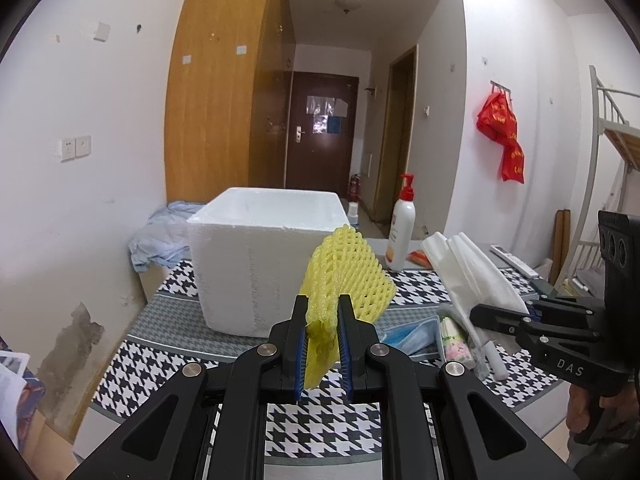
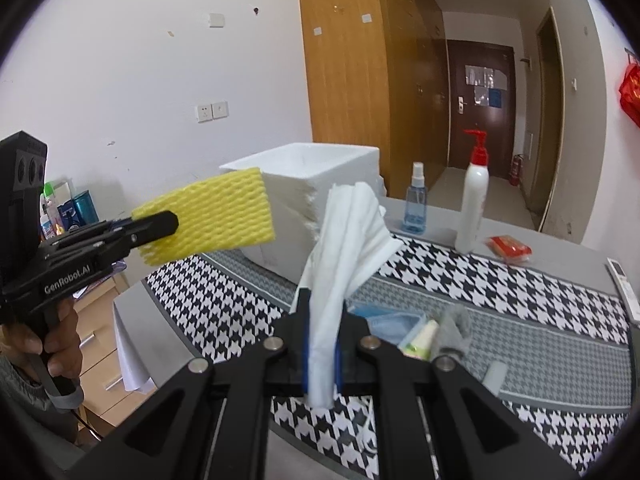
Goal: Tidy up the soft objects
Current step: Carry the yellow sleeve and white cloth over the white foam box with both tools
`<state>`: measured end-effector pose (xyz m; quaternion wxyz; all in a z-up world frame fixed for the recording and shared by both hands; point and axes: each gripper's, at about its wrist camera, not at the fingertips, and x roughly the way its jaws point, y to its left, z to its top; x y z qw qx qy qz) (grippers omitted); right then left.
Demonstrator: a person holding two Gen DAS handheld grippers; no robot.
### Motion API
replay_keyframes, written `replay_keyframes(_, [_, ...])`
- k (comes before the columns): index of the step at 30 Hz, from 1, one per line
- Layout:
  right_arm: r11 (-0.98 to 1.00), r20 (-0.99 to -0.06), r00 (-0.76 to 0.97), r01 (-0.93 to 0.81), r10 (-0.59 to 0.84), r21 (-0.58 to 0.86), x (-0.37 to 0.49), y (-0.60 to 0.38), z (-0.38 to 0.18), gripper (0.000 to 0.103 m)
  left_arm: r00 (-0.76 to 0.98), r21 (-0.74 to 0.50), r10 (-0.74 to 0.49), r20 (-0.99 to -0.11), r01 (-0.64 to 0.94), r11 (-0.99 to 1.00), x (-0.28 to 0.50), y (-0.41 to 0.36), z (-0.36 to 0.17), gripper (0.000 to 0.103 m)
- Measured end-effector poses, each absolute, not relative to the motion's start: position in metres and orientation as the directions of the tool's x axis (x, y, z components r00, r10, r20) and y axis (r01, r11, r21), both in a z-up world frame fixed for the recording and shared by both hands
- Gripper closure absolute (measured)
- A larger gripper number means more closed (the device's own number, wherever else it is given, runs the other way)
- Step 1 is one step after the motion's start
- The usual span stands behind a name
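My left gripper is shut on a yellow foam net sleeve and holds it above the table, just in front of the open white foam box. It also shows in the right wrist view, with the yellow sleeve sticking out toward the box. My right gripper is shut on a white foam sheet that stands up from the jaws. In the left wrist view the right gripper holds that sheet at the right.
On the houndstooth cloth lie a blue face mask, a packet of cotton swabs, a lotion pump bottle, a blue spray bottle, a red packet and a remote. Blue cloth lies behind the box.
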<state>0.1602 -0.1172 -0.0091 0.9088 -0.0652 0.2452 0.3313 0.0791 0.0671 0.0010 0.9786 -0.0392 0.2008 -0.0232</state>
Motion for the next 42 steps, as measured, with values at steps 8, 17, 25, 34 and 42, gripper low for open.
replay_keyframes(8, [0.763, -0.477, 0.659, -0.646, 0.581, 0.036, 0.166, -0.105, -0.001, 0.092, 0.933, -0.098, -0.046, -0.357, 0.011, 0.995, 0.077, 0.074, 0.01, 0.088])
replay_keyframes(17, [0.768, -0.463, 0.674, -0.64, 0.575, 0.021, 0.171, -0.099, 0.012, 0.092, 0.943, -0.074, -0.016, -0.333, -0.009, 0.997, 0.082, 0.077, 0.019, 0.088])
replay_keyframes(25, [0.76, -0.452, 0.677, -0.65, 0.58, 0.004, 0.18, -0.09, 0.023, 0.092, 0.952, -0.064, -0.006, -0.306, -0.014, 0.998, 0.089, 0.08, 0.033, 0.088])
replay_keyframes(34, [0.741, -0.439, 0.675, -0.671, 0.593, -0.03, 0.192, -0.079, 0.042, 0.092, 0.957, -0.065, 0.009, -0.29, -0.029, 0.998, 0.105, 0.087, 0.044, 0.088])
replay_keyframes(42, [0.725, -0.441, 0.668, -0.687, 0.6, -0.055, 0.205, -0.065, 0.052, 0.092, 0.961, -0.06, 0.022, -0.274, -0.04, 0.997, 0.121, 0.094, 0.053, 0.088])
